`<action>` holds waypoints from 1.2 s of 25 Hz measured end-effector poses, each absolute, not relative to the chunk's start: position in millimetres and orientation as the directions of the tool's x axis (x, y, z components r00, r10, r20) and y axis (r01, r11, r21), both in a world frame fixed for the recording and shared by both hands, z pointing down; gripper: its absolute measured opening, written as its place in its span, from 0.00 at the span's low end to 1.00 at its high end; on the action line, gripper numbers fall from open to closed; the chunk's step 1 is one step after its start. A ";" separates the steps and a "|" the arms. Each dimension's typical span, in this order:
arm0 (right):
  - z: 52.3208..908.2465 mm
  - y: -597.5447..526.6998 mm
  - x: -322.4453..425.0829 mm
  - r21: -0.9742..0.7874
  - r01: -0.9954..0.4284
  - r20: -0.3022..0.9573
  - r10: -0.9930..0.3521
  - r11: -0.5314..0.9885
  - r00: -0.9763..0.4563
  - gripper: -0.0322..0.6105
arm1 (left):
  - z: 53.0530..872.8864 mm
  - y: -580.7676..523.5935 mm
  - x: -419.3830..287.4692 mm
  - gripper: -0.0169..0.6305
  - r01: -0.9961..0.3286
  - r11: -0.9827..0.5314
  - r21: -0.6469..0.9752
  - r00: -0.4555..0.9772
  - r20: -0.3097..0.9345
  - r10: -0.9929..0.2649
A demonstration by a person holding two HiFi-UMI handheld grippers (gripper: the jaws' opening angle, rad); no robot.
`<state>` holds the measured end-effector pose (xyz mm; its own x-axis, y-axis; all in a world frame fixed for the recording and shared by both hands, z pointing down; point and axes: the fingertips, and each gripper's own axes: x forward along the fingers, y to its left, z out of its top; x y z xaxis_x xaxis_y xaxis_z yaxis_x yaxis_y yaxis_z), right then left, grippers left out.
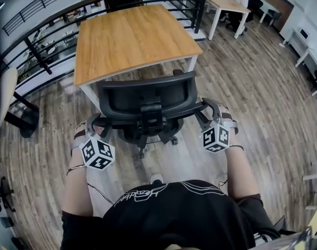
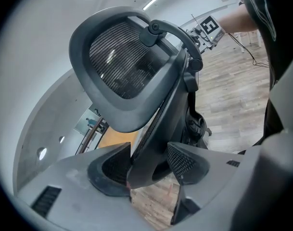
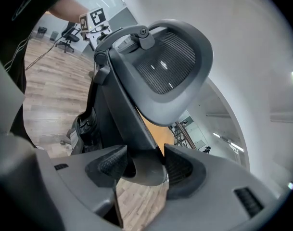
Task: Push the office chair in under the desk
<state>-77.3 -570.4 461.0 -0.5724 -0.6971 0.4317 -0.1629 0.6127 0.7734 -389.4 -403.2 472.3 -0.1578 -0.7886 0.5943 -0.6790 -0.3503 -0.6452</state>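
The black office chair (image 1: 148, 95) stands in front of me, its mesh back facing me, just short of the wooden desk (image 1: 132, 35); the seat is not under the top. My left gripper (image 1: 94, 123) is shut on the chair's left arm, and the dark arm end sits between its pads in the left gripper view (image 2: 148, 165). My right gripper (image 1: 213, 109) is shut on the right arm in the same way (image 3: 145, 165). The mesh backrest (image 2: 122, 66) rises above the jaws in both gripper views (image 3: 170, 61).
A black railing (image 1: 43, 4) runs behind the desk. A second white-legged table (image 1: 226, 4) with a seated person stands at the far right. A dark stand foot (image 1: 23, 121) sits on the wood floor at the left. My own body is close behind the chair.
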 end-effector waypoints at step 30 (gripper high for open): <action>469.9 -655.0 -132.3 0.788 -0.148 0.379 -0.661 0.598 -0.648 0.44 | 482.3 -472.5 -435.2 0.39 -0.706 -0.275 -0.652 -0.226 0.576 -0.786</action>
